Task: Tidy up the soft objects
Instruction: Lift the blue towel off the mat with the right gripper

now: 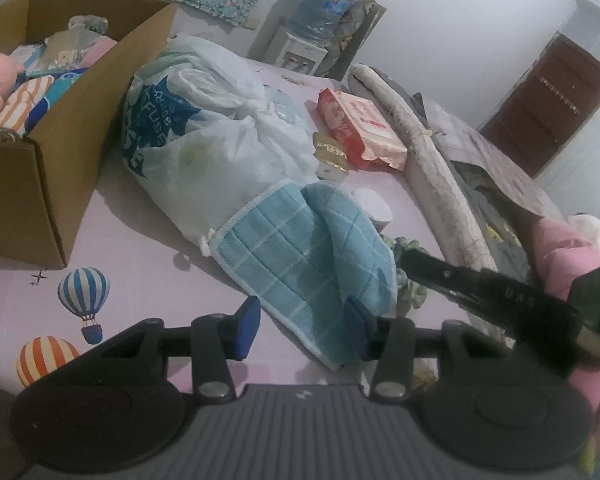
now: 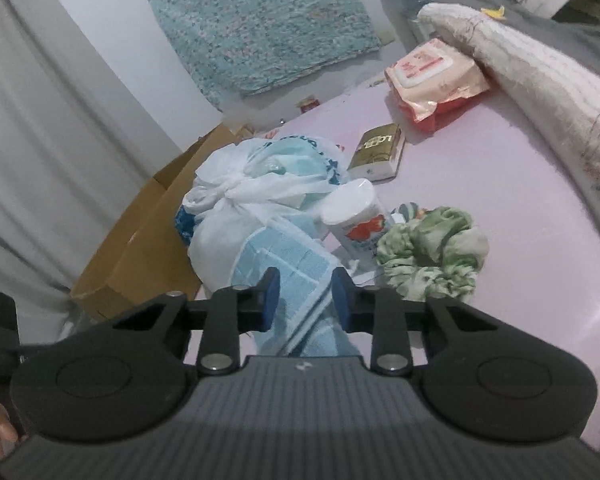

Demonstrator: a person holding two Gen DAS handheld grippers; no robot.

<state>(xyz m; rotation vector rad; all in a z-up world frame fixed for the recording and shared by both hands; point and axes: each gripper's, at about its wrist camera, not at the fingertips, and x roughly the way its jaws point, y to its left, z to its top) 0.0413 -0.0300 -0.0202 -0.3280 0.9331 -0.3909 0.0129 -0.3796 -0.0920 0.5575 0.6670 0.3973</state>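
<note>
cardboard box (image 1: 40,184) cut off left, water bottle (image 1: 324,12) partly hidden

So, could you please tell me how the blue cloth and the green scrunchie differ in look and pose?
The blue cloth is flat, checked fabric, folded over; the green scrunchie is a gathered, ruffled ring with a mottled print. The cloth leans against the white bag and reaches between both grippers' jaws; the scrunchie lies free on the pink sheet. Both are soft and outside the box.
</note>
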